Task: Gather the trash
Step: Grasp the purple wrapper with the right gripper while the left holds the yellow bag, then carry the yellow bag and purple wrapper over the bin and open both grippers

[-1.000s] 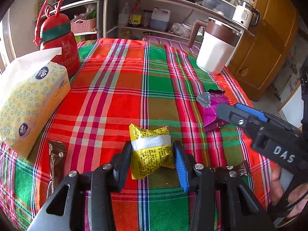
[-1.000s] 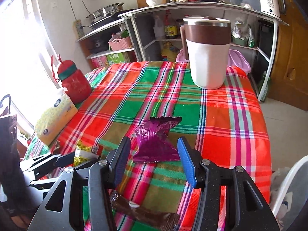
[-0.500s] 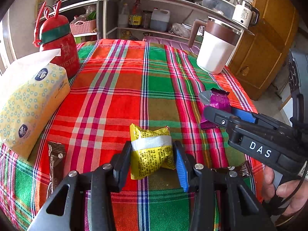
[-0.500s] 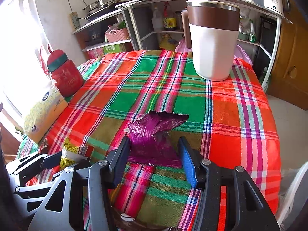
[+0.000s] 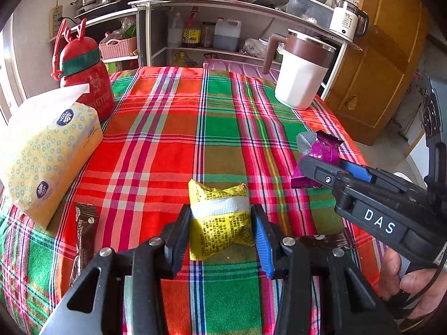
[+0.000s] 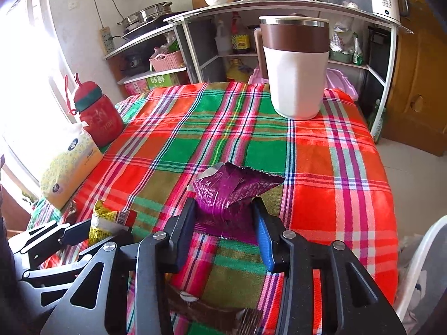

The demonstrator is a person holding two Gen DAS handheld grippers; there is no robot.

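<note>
A crumpled yellow wrapper (image 5: 220, 223) with a silver band sits between the fingers of my left gripper (image 5: 220, 212), which is shut on it just above the plaid tablecloth (image 5: 167, 139). My right gripper (image 6: 223, 205) has a purple wrapper (image 6: 234, 187) between its jaws. They are closing, and both pads press on the foil and crumple it. In the left wrist view that purple wrapper (image 5: 324, 150) sticks out of the right gripper to the right. In the right wrist view the yellow wrapper (image 6: 103, 220) shows at the lower left.
One brown wrapper (image 5: 83, 229) lies near the tissue pack (image 5: 53, 156); another brown wrapper (image 6: 201, 310) lies under the right gripper. A red bottle (image 5: 86, 83) stands at the back left and a white-and-brown mug (image 5: 301, 81) at the back right. Kitchen shelves (image 5: 223, 8) stand behind the table.
The right gripper slid forward around the purple wrapper and its jaws narrowed, squeezing the foil. The left gripper and its yellow wrapper stayed put.
</note>
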